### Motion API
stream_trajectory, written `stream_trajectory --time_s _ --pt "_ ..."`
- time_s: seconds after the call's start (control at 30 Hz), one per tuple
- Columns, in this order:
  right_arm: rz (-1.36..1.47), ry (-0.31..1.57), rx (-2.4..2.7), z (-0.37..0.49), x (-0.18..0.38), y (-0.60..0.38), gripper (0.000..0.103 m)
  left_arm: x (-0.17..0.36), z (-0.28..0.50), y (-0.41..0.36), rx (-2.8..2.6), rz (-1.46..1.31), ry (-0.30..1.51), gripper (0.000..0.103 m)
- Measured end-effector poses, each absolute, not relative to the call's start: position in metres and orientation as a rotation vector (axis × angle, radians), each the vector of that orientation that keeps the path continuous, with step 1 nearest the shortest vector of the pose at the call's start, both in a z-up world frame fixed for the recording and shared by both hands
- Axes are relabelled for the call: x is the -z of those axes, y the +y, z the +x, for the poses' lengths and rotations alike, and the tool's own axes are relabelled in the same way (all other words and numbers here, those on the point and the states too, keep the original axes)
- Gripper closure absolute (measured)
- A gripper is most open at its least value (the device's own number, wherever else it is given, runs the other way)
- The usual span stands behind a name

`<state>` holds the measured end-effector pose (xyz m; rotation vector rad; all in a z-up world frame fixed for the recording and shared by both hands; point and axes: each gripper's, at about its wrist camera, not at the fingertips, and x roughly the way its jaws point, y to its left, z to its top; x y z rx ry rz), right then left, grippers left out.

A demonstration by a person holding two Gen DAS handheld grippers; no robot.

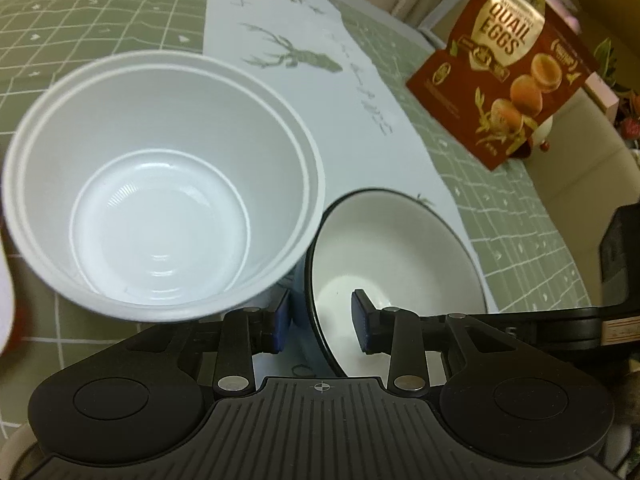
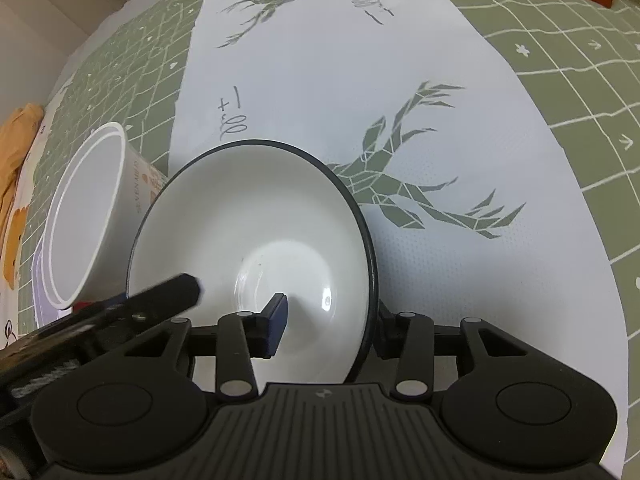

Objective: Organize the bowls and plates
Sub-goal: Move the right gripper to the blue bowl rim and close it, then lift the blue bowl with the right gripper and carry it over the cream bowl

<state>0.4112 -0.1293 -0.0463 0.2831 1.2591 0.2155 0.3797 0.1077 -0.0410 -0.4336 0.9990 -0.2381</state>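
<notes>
Both grippers are on the same dish: the white ceramic bowl with the thin dark rim (image 1: pixel 394 248), sitting near the middle of the green grid tablecloth (image 1: pixel 520 216) on its white deer-print strip (image 2: pixel 420 80). Just to its left, touching or very nearly so, stands the tall white paper tub (image 1: pixel 160 184), which looks like two nested together, with printing on its outer wall.

The left gripper (image 1: pixel 320 320) straddles the bowl's left rim, one blue pad (image 1: pixel 282 322) outside the wall, the other inside. The pads stand visibly apart with daylight either side of the rim, so it is bracketing, not pinching. The right gripper (image 2: pixel 332 322) has the right rim between its fingers, one pad (image 2: pixel 278 324) inside and the far finger tucked behind the wall. Whether it actually clamps the rim I cannot tell.

My read: the bowl is about to be lifted and placed. To do it well, close squarely on the wall below the lip, both sides evenly, since glazed ceramic is slick and heavy. Lift straight up first, or the left fingers will knock that light tub over.

A red quail-egg pouch (image 1: pixel 508 60) stands far right, out of the way.
</notes>
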Motion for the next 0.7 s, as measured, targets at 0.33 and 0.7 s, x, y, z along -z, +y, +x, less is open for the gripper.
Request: stream_trajectory --time_s 0.33,0.7 --pt "0.278 1.271 -0.247 0.413 0.048 -0.135 0.061 0.057 0.393 0.095 0.235 -0.419 1.066 0.068" --pt "0.286 1.239 -0.285 0.413 0.043 -0.142 0.061 0.044 0.407 0.082 0.14 -0.397 1.149 0.072"
